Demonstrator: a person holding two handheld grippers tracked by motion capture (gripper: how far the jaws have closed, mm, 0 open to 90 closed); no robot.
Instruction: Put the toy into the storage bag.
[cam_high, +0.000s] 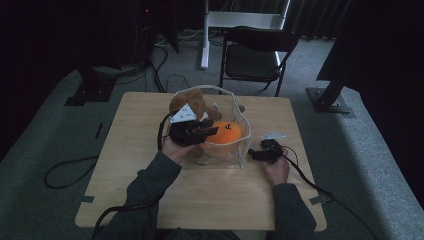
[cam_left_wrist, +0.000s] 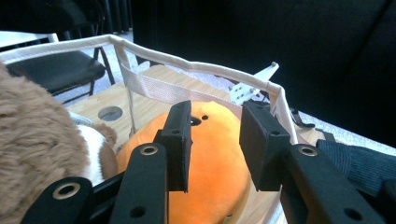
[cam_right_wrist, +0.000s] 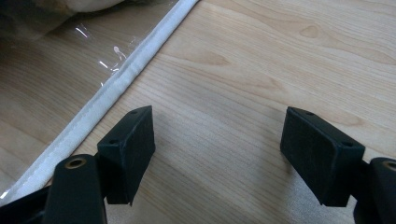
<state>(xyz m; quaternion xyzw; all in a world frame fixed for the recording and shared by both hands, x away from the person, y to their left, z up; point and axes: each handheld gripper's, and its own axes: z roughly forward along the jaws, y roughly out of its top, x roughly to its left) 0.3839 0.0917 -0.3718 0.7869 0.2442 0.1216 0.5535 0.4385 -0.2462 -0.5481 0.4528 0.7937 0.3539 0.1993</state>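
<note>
Left gripper (cam_left_wrist: 215, 140) unclenched above orange plush (cam_left_wrist: 210, 172) in clear bag (cam_left_wrist: 196, 67), right gripper (cam_right_wrist: 217, 156) released over table (cam_right_wrist: 280, 56).

Table (cam_high: 150, 150): pale wood, matt, visible grain. Bag (cam_left_wrist: 196, 70): clear glossy plastic walls, woven cream cloth trim. Orange toy (cam_left_wrist: 215, 163): smooth short plush. Brown toy (cam_left_wrist: 37, 140): shaggy fur. Left gripper (cam_left_wrist: 215, 140) and right gripper (cam_right_wrist: 217, 149): matt black plastic, brass-coloured metal rivets

Place: a dim recording lab or studio.
Floor: grey carpet (cam_high: 60, 135) with loose cables (cam_high: 65, 172).
Surround: black curtains (cam_high: 385, 60), stand bases (cam_high: 330, 100).
Furniture: plain wooden table (cam_high: 135, 150), black folding chair (cam_high: 252, 55).
</note>
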